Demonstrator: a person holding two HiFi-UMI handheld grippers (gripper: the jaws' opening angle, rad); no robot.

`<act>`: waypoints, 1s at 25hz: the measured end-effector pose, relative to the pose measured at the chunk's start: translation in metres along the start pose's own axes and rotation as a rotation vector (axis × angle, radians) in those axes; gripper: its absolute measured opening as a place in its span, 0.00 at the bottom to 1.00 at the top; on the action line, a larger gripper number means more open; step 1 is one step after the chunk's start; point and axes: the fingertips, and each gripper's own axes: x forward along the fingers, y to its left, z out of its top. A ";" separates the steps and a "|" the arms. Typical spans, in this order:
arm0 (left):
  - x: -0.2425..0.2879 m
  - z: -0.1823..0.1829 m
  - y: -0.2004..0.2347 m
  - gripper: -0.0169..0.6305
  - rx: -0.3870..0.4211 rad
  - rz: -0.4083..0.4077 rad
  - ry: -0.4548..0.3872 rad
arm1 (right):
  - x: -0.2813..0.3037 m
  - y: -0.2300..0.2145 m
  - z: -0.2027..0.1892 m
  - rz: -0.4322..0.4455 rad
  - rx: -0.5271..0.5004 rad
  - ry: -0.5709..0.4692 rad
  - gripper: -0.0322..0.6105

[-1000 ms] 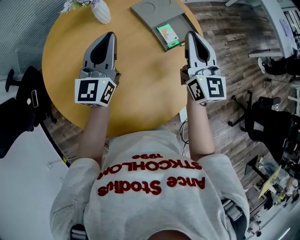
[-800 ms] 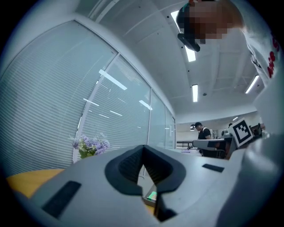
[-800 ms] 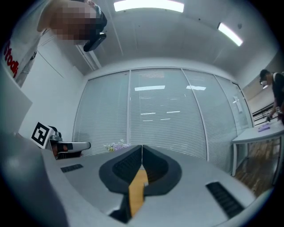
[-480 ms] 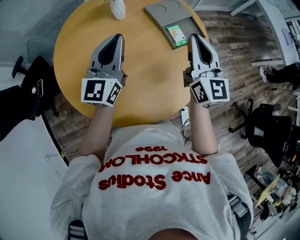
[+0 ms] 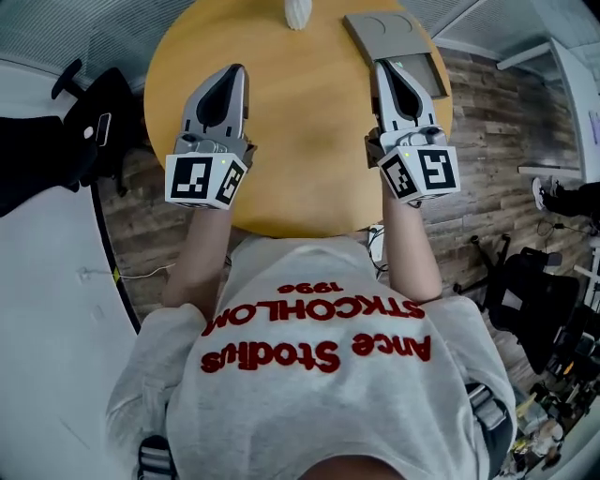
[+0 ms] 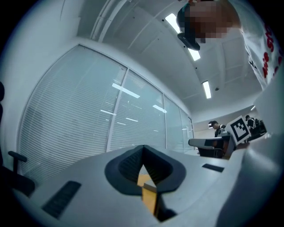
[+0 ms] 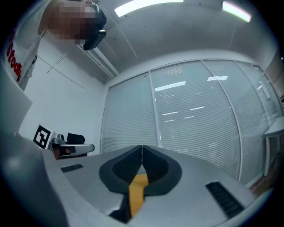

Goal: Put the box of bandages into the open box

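I am holding both tongs over the round wooden table (image 5: 300, 150), the left gripper (image 5: 228, 73) and the right gripper (image 5: 383, 67) each with its jaws pressed together on nothing. The grey open box (image 5: 380, 28) is lying at the table's far edge, just ahead of my right tips. The box of bandages is not showing anywhere; it may be sitting under my right tongs, but I cannot tell. I am expecting light, thin card that dents easily, so I am planning a gentle pinch across its long sides
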 end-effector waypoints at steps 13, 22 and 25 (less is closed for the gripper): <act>-0.056 0.007 0.041 0.03 0.020 0.146 -0.009 | 0.024 0.059 -0.006 0.122 -0.001 0.000 0.06; -0.058 0.007 0.035 0.03 0.007 0.131 -0.012 | 0.014 0.060 -0.007 0.097 0.009 0.009 0.06; -0.058 0.007 0.033 0.03 0.004 0.123 -0.014 | 0.012 0.059 -0.007 0.089 0.012 0.009 0.06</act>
